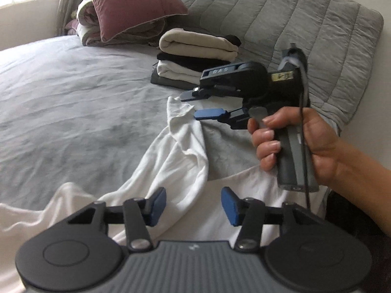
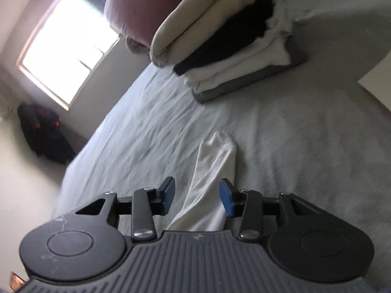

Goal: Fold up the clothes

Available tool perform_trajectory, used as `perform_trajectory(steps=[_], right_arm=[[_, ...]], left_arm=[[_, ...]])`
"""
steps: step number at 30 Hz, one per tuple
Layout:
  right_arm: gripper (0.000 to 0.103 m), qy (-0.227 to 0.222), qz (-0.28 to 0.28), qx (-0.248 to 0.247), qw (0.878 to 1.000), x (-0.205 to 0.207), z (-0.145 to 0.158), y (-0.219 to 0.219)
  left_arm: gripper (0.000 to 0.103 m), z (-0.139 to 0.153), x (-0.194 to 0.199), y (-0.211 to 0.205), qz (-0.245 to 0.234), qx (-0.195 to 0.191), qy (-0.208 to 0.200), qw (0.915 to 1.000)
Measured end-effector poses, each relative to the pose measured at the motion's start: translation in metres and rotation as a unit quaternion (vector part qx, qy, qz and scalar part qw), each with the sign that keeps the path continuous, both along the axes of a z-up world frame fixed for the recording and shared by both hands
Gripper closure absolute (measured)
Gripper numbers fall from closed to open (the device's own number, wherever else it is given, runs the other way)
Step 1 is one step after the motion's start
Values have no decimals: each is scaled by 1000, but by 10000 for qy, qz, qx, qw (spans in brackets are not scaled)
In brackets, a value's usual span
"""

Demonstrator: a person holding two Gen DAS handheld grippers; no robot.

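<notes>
Soft white garment between two spread claws

Left claw [image 1: 193, 206], low centre, gapes wide and empty over a limp, light white garment [image 1: 168, 161] on the bed [image 1: 73, 102]. Mid-frame, right claw [image 1: 202, 105] is spread beside its sleeve [image 1: 178, 112], judged the best hold. Folded stack [image 1: 195, 58] beyond.

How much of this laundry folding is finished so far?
Done: a stack of folded beige, black and white clothes sits on the grey bedsheet. In hand: nothing; the left gripper and right gripper are open over the crumpled white long-sleeved shirt. Left: folding it.
</notes>
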State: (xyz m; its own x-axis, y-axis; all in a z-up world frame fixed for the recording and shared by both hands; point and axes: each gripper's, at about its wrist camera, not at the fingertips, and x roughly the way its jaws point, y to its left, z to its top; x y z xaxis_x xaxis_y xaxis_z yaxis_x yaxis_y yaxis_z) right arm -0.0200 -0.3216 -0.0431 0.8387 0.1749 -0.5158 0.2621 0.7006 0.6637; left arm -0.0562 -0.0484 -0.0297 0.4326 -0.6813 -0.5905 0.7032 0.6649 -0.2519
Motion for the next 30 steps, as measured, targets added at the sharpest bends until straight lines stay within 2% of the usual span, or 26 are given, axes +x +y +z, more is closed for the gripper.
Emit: perform_trajectory(steps=[3, 5, 7, 9, 11, 12, 19, 23, 25, 27, 30], right_arm=[[59, 19, -92, 400, 9992, 2, -2, -9], [59, -9, -44, 429, 9991, 6, -4, -8], [65, -86, -39, 327, 9994, 9, -5, -4], [92, -152, -10, 309, 9994, 11, -8, -4], [98, -196, 5, 305, 9993, 8, -8, -5], [98, -217, 9, 302, 9993, 7, -8, -6], [100, -630, 219, -189, 9976, -13, 24, -18], [100, -662, 319, -208, 9971, -19, 45, -27], [99, -538, 428, -129, 9976, -21, 52, -29], [89, -391, 532, -86, 9978, -25, 57, -28], [87, -153, 677, 127, 9975, -32, 54, -28]], left_arm=[[64, -3, 4, -10, 50, -6, 45, 10000], [69, -4, 7, -16, 87, -9, 74, 9999], [75, -6, 10, -22, 124, -11, 103, 9999], [82, -8, 13, -28, 161, -14, 133, 9998], [92, -9, 15, -28, 269, -13, 195, 9994], [100, -8, 17, -27, 332, -57, 223, 9992], [101, 11, 25, -14, 712, -520, 344, 9955], [101, 31, 21, -6, 845, -635, 217, 9942], [101, 38, 14, -6, 778, -642, 186, 9947], [101, 43, 5, -9, 645, -599, 134, 9960], [101, 44, -16, -18, 256, -392, 40, 9989]])
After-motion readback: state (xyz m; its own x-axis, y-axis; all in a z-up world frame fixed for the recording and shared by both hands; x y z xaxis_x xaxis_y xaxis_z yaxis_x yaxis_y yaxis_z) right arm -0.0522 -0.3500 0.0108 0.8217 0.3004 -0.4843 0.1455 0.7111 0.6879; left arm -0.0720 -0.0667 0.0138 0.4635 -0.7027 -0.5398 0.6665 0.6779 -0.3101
